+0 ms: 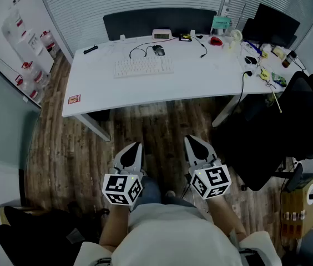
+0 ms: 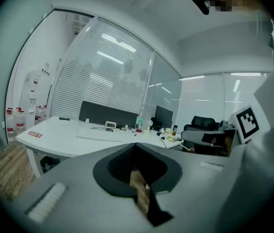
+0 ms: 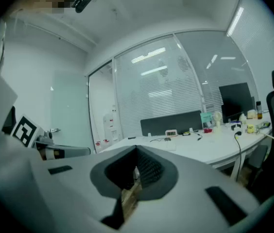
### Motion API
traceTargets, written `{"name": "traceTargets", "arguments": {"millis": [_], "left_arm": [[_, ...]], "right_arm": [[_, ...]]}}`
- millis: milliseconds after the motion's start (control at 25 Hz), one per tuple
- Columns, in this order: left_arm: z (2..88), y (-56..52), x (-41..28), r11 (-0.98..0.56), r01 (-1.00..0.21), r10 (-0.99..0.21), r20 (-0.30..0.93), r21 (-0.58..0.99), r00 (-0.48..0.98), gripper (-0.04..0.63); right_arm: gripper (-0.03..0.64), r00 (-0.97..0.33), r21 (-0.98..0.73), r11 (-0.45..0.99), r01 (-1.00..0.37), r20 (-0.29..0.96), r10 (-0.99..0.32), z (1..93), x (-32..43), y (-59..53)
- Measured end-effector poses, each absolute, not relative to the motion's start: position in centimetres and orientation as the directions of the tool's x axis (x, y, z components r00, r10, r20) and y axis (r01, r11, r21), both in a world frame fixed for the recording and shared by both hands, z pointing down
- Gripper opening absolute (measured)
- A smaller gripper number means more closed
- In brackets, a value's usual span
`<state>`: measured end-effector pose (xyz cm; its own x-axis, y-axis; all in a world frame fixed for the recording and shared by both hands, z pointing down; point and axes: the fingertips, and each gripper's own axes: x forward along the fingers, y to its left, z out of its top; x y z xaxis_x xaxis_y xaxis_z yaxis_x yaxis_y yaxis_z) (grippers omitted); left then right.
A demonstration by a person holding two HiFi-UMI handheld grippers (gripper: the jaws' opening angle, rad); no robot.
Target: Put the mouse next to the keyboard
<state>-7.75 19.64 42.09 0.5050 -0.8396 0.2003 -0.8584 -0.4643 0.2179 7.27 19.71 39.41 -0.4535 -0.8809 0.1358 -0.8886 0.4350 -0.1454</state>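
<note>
A dark wired mouse (image 1: 158, 50) lies on the white desk (image 1: 201, 79), just behind the right end of the white keyboard (image 1: 144, 67). The keyboard (image 2: 98, 134) also shows in the left gripper view, and the desk (image 3: 200, 147) in the right gripper view. Both grippers hang over the wooden floor, well short of the desk. My left gripper (image 1: 135, 147) is shut with nothing in it. My right gripper (image 1: 192, 142) is likewise shut and empty. Their jaw tips meet in both gripper views.
A black chair (image 1: 289, 126) stands to the right of the desk. Clutter of cables, bottles and a monitor (image 1: 271, 21) fills the desk's right end. A small clock (image 1: 162, 35) and a red card (image 1: 74, 99) lie on the desk. Shelves with bottles (image 1: 26, 49) stand left.
</note>
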Motion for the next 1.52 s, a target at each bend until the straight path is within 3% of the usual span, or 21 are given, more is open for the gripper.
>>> {"name": "traceTargets", "arguments": {"millis": [320,1120,1280,1400,1520], "left_arm": [[41.0,24.6,-5.8,-0.482,-0.851,-0.838,0.174,0.208,0.517,0.011],[40.3,25.3,-4.7,-0.487,-0.849,-0.846,0.131,0.206,0.517,0.011],[40.4,25.2,-4.8,-0.487,-0.846,-0.845,0.129,0.218,0.519,0.017],[40.6,25.2,-4.8,-0.494,-0.841,-0.839,0.136,0.220,0.528,0.097],[40.6,25.1,-5.0,-0.497,-0.839,-0.837,0.134,0.220,0.531,0.137]], "right_arm": [[0.001,-0.466,-0.130,0.451,-0.883,0.125,-0.876,38.5,8.4,24.4],[0.002,-0.513,-0.109,0.502,-0.858,0.138,-0.847,38.9,8.5,24.9],[0.106,-0.504,-0.118,0.491,-0.863,0.143,-0.852,39.2,8.8,24.4],[0.164,-0.517,-0.123,0.503,-0.855,0.159,-0.841,39.5,8.8,24.2],[0.229,-0.534,-0.140,0.516,-0.845,0.173,-0.828,39.8,8.5,24.1]]}}
